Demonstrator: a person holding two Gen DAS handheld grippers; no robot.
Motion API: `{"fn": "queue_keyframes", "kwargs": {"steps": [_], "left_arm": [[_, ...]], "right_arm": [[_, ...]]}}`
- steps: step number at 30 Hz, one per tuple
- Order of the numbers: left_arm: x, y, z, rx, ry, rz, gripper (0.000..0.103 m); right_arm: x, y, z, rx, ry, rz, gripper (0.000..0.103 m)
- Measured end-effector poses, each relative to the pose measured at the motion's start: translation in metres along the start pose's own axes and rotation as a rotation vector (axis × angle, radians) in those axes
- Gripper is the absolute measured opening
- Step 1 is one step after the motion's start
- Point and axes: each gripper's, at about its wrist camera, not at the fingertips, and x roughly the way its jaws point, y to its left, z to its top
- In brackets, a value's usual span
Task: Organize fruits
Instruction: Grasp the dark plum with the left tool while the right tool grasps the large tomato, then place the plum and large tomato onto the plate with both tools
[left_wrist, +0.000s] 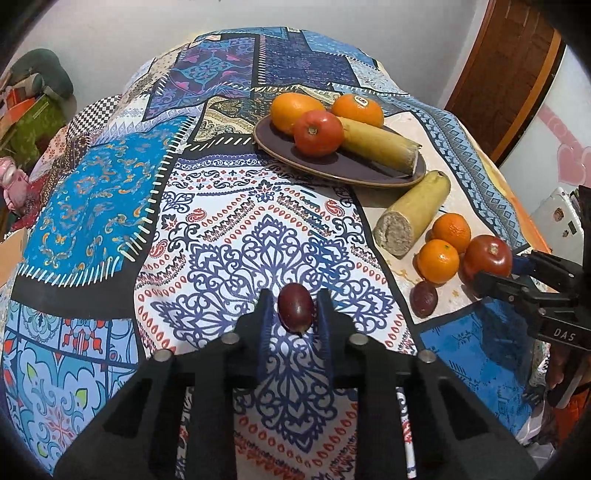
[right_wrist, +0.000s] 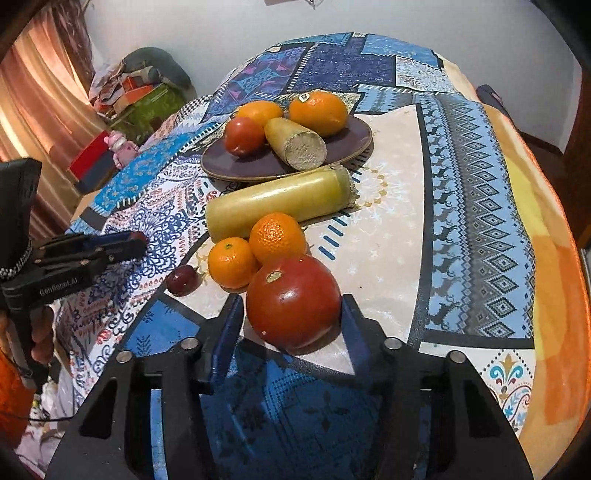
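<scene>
The left hand-held gripper (left_wrist: 294, 310) is clamped on a dark plum (left_wrist: 295, 308), lifted over the table (left_wrist: 92, 192). The right hand-held gripper (right_wrist: 293, 314) is spread wide around a tomato (right_wrist: 293, 301) resting on the cloth; whether its pads touch it, I cannot tell. In the right wrist view, two mandarins (right_wrist: 232, 262) sit at 11 o'clock of that tomato, a second plum (right_wrist: 181, 280) at 9 o'clock, a yellow cylinder (right_wrist: 280, 201) beyond. The plate (right_wrist: 221, 164) at 12 o'clock holds two oranges (right_wrist: 318, 112), another tomato and a cut cylinder.
</scene>
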Motion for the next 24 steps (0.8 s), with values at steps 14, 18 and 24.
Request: {"fn": "queue_keyframes", "kwargs": {"steps": [14, 18, 24], "left_arm": [[-0.025, -0.003, 0.018, 0.015, -0.072, -0.009, 0.018], [-0.034, -0.008, 0.034, 0.029, -0.109, -0.023, 0.018], [-0.03, -0.015, 0.055, 0.048, -0.133, -0.027, 0.018]], "right_arm": [[-0.022, -0.001, 0.009, -0.003, -0.057, 0.01, 0.045], [-0.028, 0.003, 0.024, -0.019, -0.095, 0.014, 0.045], [-0.02, 0.013, 0.049, -0.05, -0.123, 0.029, 0.045]]}}
